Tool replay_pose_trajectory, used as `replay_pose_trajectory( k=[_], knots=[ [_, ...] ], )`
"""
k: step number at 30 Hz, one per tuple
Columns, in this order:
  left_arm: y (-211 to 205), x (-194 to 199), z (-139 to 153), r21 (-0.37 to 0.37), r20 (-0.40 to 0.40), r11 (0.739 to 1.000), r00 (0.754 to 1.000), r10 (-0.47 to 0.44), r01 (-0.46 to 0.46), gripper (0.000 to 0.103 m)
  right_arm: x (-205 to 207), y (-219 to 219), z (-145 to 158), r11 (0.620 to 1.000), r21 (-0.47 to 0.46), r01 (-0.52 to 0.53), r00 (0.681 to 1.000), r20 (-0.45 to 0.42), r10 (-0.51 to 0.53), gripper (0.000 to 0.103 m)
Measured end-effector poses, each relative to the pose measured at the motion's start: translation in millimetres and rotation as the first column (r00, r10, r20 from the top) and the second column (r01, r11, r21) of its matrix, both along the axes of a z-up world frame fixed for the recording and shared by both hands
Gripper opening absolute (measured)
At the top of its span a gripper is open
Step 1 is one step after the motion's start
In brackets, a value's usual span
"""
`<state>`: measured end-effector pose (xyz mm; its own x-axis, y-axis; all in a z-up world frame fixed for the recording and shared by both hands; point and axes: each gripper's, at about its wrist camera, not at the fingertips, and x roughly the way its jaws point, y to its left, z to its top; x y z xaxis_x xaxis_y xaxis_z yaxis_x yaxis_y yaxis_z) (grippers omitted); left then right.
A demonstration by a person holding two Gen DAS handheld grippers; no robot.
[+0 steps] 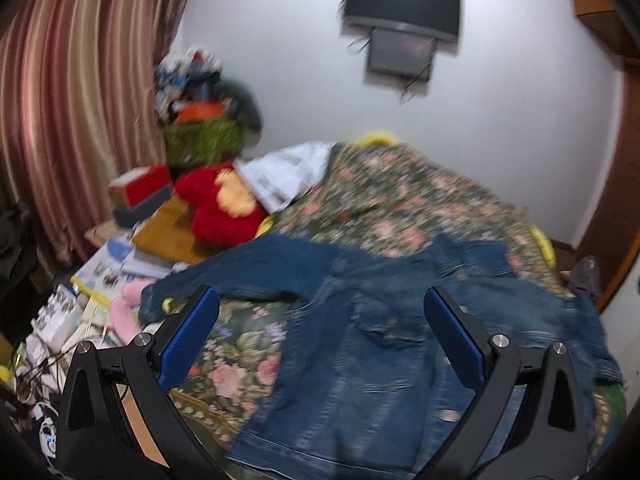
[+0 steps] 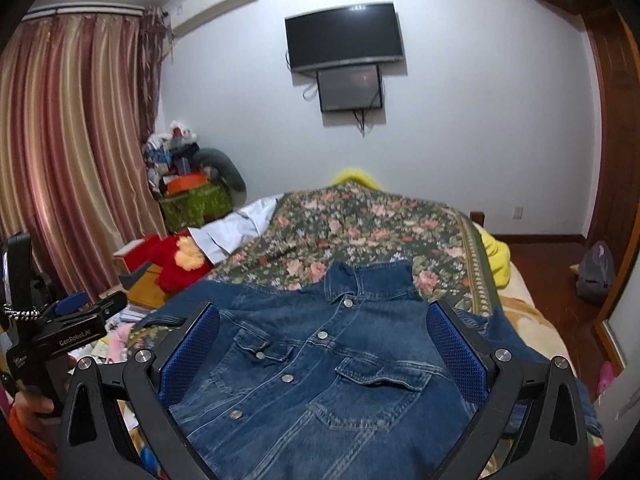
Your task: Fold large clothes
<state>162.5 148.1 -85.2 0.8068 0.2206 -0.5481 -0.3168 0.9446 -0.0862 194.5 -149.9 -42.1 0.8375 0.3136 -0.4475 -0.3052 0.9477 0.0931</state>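
A blue denim jacket (image 2: 320,364) lies front up and buttoned on the floral bedspread (image 2: 360,232), collar toward the far wall. In the left wrist view the jacket (image 1: 360,340) shows with one sleeve stretched out to the left. My left gripper (image 1: 320,300) is open and empty, held above the jacket's left half. My right gripper (image 2: 324,314) is open and empty, held above the jacket's chest. The left gripper's body (image 2: 60,332) shows at the left edge of the right wrist view.
A red plush toy (image 2: 176,260), boxes and books crowd the bed's left side. A white cloth (image 2: 236,228) lies at the far left of the bedspread. A yellow blanket (image 2: 496,256) hangs at the right edge. Striped curtains (image 2: 72,140) hang at the left; a TV (image 2: 344,36) is on the far wall.
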Motion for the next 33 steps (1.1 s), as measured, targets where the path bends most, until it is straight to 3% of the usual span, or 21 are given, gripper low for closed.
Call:
replay_pose_trajectory(
  k=[4,9,14,17,21,24,26,29,33],
  knots=[
    [46.4,33.4,-35.7,-0.060,-0.112,0.995,0.991,0.069,-0.076,0.103,49.3,19.2,-18.8,0.999,-0.050,-0.022,0.997,-0.081,0.018,0.103],
    [92.6,63.3,-85.0,-0.118,-0.262,0.982,0.959,0.111,-0.146,0.103,108.2,53.7,-51.6,0.982,-0.174,-0.072,0.983,-0.176,0.041,0.103],
    [129.4,82.7,-128.6,-0.267,-0.372,0.944,0.924,0.086,-0.195,0.099,153.3,81.8,-89.7,0.947,-0.281,-0.157,0.959,-0.271,0.078,0.103],
    [146.3,91.1,-142.8,-0.361,-0.384,0.905,0.920,0.074,-0.223,0.098,178.1,97.7,-113.7,0.923,-0.321,-0.213,0.935,-0.341,0.097,0.103],
    [163.0,100.1,-147.0,-0.469,-0.345,0.852,0.936,0.066,-0.233,0.098,206.1,116.9,-142.5,0.904,-0.332,-0.270,0.900,-0.420,0.114,0.103],
    [179.4,113.8,-154.7,-0.574,-0.321,0.783,0.946,0.054,-0.240,0.097,226.0,126.2,-160.4,0.908,-0.294,-0.298,0.867,-0.481,0.129,0.103],
    [187.8,120.9,-159.6,-0.607,-0.321,0.753,0.945,0.059,-0.253,0.096,233.4,133.8,-169.2,0.907,-0.283,-0.311,0.854,-0.502,0.137,0.103],
    [199.6,133.6,-165.9,-0.614,-0.327,0.739,0.942,0.081,-0.277,0.088,244.2,145.6,-183.2,0.897,-0.275,-0.346,0.828,-0.540,0.154,0.103],
    [217.0,147.7,-173.5,-0.580,-0.346,0.742,0.926,0.149,-0.336,0.069,256.1,156.9,-207.5,0.889,-0.221,-0.401,0.753,-0.632,0.183,0.103]
  ],
)
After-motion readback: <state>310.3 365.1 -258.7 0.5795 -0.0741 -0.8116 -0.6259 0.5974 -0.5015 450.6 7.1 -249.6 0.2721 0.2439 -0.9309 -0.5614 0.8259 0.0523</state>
